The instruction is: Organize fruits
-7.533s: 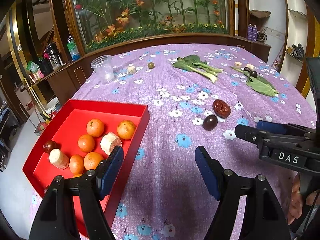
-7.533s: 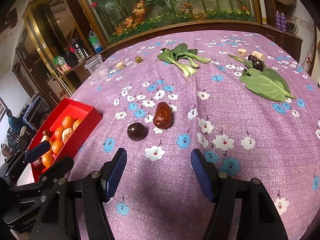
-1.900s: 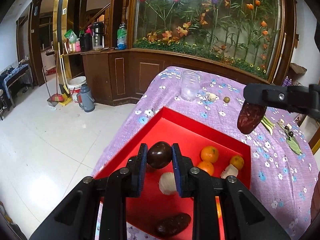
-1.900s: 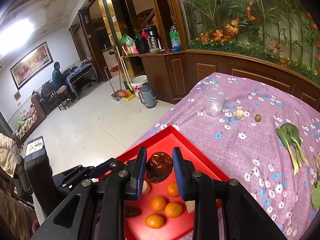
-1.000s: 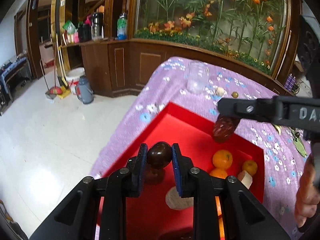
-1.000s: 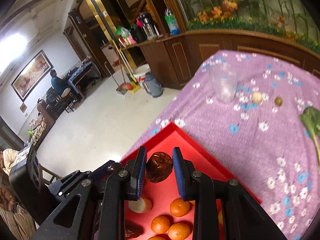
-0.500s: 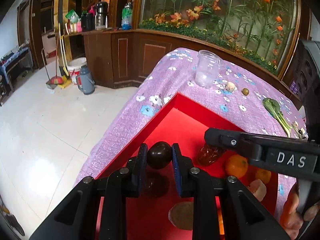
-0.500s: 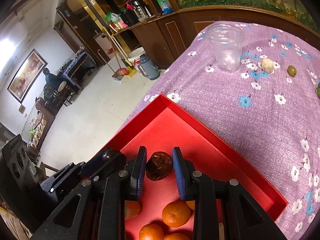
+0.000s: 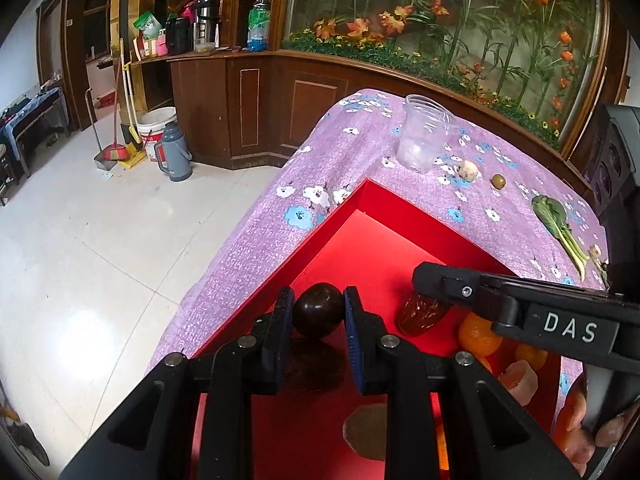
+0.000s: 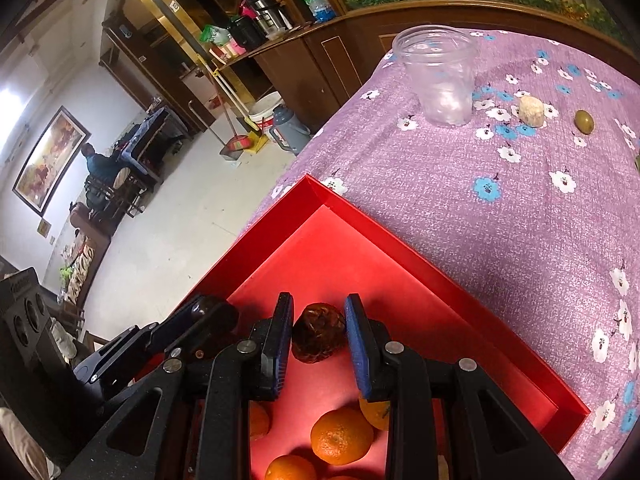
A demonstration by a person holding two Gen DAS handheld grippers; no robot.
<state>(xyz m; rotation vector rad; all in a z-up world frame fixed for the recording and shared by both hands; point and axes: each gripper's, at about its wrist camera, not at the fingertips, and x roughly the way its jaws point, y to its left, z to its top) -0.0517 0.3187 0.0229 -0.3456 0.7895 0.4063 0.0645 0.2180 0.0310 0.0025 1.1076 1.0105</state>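
Note:
My left gripper [image 9: 317,318] is shut on a dark round fruit [image 9: 318,309] and holds it low over the near left part of the red tray [image 9: 384,236]. My right gripper [image 10: 318,330] is shut on a wrinkled brown date [image 10: 318,335], which also shows in the left wrist view [image 9: 422,312], low over the tray [image 10: 360,248] floor. Several oranges [image 10: 340,434] and pale fruit pieces [image 9: 520,380] lie in the tray near the grippers. The two grippers are side by side, close together.
The tray sits at the corner of a table with a purple flowered cloth [image 10: 520,208]. Beyond it stand a clear plastic cup [image 10: 440,76], a pale fruit piece [image 10: 532,110], a small green fruit [image 10: 584,121] and a leafy green [image 9: 554,220]. The table edge drops to the floor on the left.
Both grippers have come down lower into the tray with their fruits still held. The date in the right gripper now hangs close to the tray floor.

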